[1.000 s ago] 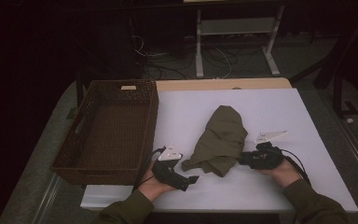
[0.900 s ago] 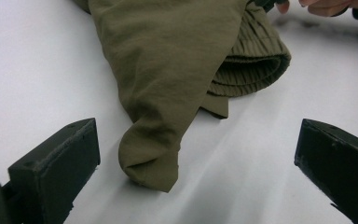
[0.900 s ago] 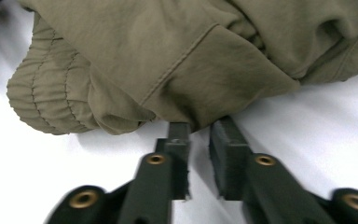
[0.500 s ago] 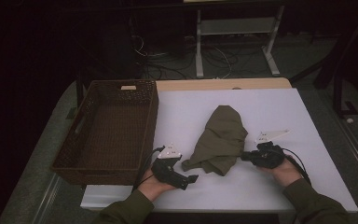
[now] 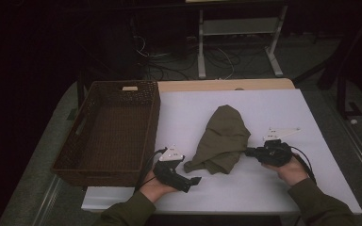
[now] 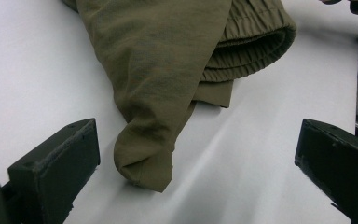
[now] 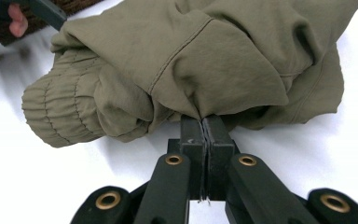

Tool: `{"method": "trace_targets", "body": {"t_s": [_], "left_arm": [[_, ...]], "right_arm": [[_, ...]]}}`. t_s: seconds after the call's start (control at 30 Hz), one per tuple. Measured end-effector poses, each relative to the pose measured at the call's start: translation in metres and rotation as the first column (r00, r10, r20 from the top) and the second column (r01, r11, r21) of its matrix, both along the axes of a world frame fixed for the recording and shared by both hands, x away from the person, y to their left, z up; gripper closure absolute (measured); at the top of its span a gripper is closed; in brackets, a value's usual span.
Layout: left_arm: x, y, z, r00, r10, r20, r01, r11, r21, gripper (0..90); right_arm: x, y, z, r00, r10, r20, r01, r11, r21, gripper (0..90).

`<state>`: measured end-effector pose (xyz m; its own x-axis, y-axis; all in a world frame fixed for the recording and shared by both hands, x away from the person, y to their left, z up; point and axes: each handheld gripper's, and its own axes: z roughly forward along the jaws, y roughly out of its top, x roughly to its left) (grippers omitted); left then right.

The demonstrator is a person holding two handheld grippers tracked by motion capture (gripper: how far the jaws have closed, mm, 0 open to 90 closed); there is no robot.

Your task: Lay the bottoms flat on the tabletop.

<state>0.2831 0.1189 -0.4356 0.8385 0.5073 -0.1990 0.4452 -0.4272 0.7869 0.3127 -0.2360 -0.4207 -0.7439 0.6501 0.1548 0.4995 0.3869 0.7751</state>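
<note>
An olive-green garment (image 5: 224, 139) lies crumpled in the middle of the white table (image 5: 264, 108). At its right edge my right gripper (image 5: 248, 151) is shut on a fold of the fabric (image 7: 200, 109); its jaws have just been closing, and the cloth is pinched between the pads. By the garment's lower left corner (image 6: 144, 158) my left gripper (image 5: 195, 180) rests on the table, open. That corner of the garment lies between its wide-apart jaws without touching them. The ribbed elastic band (image 7: 58, 114) of the garment faces the right gripper's camera.
A dark brown woven basket (image 5: 111, 132) stands on the left part of the table, close to my left hand. Beyond the table's far edge are a white stand's legs (image 5: 238, 47) and cables on the floor. The table's right side (image 5: 320, 155) is bare.
The right gripper has closed on the garment's right edge, bunching a fold of it. The left gripper has stayed where it was.
</note>
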Motion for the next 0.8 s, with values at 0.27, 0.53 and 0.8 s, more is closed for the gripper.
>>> {"method": "trace_targets", "body": {"t_s": [0.27, 0.53, 0.8], "left_arm": [[0.001, 0.002, 0.000, 0.9984, 0.011, -0.056, -0.013, 0.9995, -0.030, 0.0], [-0.002, 0.001, 0.001, 0.9999, 0.011, 0.005, -0.011, 0.9999, -0.005, 0.0], [-0.001, 0.001, 0.000, 0.9995, 0.018, 0.025, -0.018, 0.9998, 0.002, 0.0]], "right_arm": [[0.003, 0.001, 0.008, 0.9997, -0.004, 0.022, 0.003, 1.000, 0.026, 87.7], [0.008, 0.005, 0.013, 0.9991, 0.003, 0.042, -0.005, 0.999, 0.035, 87.7], [0.013, 0.011, 0.017, 0.9985, 0.017, 0.052, -0.019, 0.999, 0.043, 87.6]]}}
